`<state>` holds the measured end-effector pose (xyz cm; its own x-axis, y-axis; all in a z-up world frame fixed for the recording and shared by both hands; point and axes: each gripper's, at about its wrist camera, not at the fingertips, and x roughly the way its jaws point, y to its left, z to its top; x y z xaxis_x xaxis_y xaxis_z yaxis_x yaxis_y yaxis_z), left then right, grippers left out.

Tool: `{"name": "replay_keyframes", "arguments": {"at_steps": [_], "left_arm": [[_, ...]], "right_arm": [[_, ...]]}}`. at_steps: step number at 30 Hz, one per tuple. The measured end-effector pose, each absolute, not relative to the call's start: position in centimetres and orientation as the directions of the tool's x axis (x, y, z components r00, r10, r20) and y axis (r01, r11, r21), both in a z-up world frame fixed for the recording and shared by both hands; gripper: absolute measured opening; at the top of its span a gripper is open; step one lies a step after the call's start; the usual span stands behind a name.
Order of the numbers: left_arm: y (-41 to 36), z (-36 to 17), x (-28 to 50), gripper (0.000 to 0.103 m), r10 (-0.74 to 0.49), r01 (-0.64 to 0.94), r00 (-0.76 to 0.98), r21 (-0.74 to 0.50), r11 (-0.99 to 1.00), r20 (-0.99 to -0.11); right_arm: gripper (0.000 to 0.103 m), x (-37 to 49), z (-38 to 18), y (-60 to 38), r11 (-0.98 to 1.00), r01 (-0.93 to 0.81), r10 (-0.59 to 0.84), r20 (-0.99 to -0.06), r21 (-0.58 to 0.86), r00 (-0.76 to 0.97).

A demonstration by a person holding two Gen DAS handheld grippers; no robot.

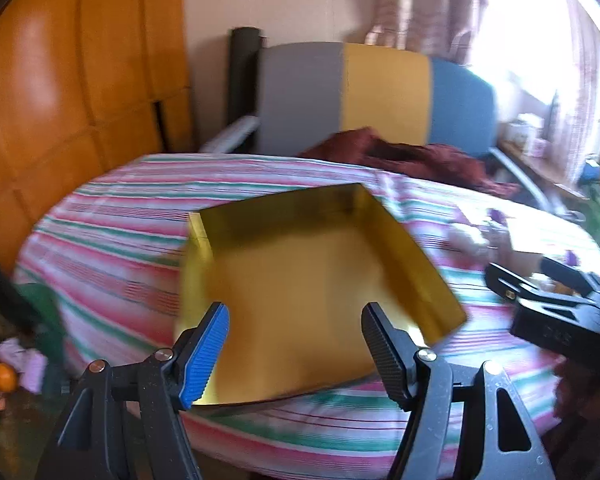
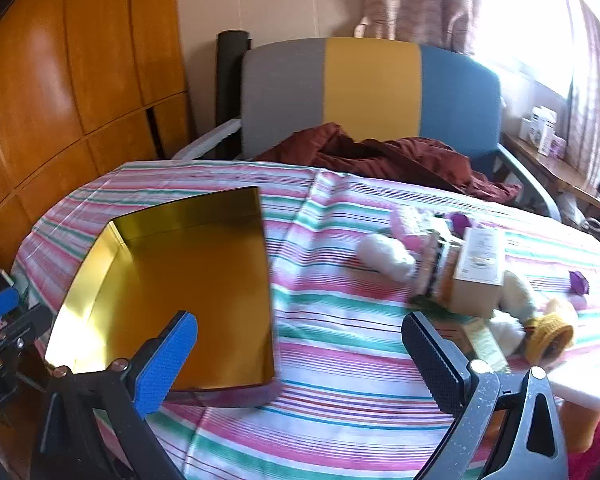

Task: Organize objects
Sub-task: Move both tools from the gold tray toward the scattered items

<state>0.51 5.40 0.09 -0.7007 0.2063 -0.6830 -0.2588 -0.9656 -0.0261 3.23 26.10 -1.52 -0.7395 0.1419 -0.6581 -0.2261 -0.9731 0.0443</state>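
An empty gold tin tray lies on the striped tablecloth. My left gripper is open and empty, hovering over the tray's near edge. In the right wrist view the tray is at the left and my right gripper is open and empty above the cloth beside it. A pile of small objects lies to the right: a cardboard box, a white fluffy toy, a yellow knitted piece and purple bits.
A grey, yellow and blue chair stands behind the table with a dark red cloth on it. Wooden cupboards are at the left. A shelf with boxes is by the window. The right gripper shows in the left wrist view.
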Motion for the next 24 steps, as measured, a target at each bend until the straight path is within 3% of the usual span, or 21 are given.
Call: {"name": "replay_keyframes", "arguments": {"at_steps": [6,11,16,24], "left_arm": [[9.4,-0.7,0.9,0.070,0.288,-0.397,-0.647,-0.011,-0.918,-0.706],[12.2,-1.0,0.4,0.070,0.412,-0.513,-0.544,-0.099,-0.853,-0.731],[15.7,-0.6,-0.7,0.081,0.502,-0.584,-0.446,-0.184,-0.790,-0.741],[24.0,0.0,-3.3,0.081,0.540,-0.693,-0.352,-0.175,-0.699,-0.764]], "right_arm": [[0.103,5.8,-1.2,30.9,-0.943,-0.330,0.216,-0.662,0.049,-0.717],[0.103,9.0,-1.2,36.3,-0.890,-0.455,0.317,-0.682,0.025,-0.659],[0.103,12.4,-1.1,41.5,-0.817,-0.575,0.381,-0.703,0.048,-0.601],[0.103,16.0,-0.5,46.8,-0.720,-0.685,0.435,-0.697,0.111,-0.570]]}}
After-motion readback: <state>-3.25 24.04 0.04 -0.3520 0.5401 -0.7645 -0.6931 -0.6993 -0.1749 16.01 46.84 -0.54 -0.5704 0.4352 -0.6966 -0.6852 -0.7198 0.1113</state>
